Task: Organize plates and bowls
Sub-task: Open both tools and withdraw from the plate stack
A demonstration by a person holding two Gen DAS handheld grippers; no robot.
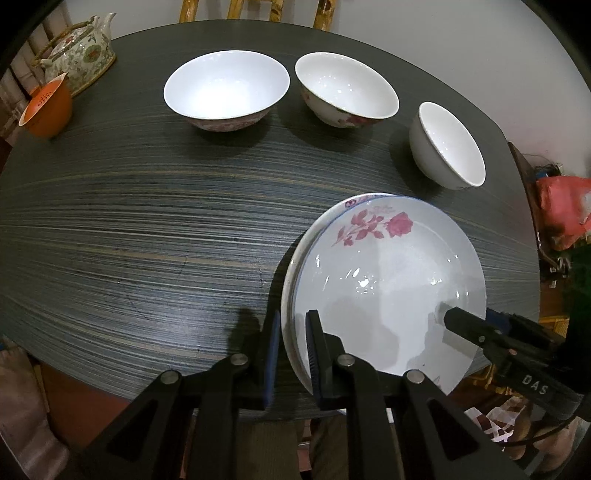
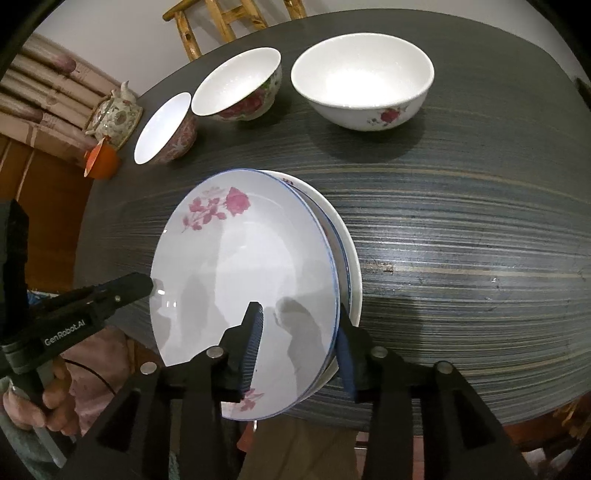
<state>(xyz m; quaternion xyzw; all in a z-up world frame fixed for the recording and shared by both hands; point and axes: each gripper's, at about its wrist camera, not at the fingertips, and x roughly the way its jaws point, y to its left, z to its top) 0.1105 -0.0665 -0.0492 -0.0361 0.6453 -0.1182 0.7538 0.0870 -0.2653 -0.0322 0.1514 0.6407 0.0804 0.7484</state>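
Two stacked plates lie near the table's front edge: a top plate (image 1: 388,277) (image 2: 240,266) with a pink rose and blue rim, and a white plate (image 2: 349,254) under it. My left gripper (image 1: 293,317) is shut on the stack's left rim, one finger over the top plate and one outside it. My right gripper (image 2: 299,308) straddles the right rim, open; its pads stand apart from the plates. Three white bowls stand behind: a wide one (image 1: 225,85) (image 2: 162,129), a rose one (image 1: 347,88) (image 2: 236,81) and a third (image 1: 450,144) (image 2: 362,74).
A flowered teapot (image 1: 81,55) and an orange cup (image 1: 46,107) sit at the table's far left. Wooden chairs (image 2: 207,22) stand behind the dark striped table (image 1: 147,240). A red bag (image 1: 561,206) lies off the right edge. A person's hand (image 2: 55,398) holds the left gripper.
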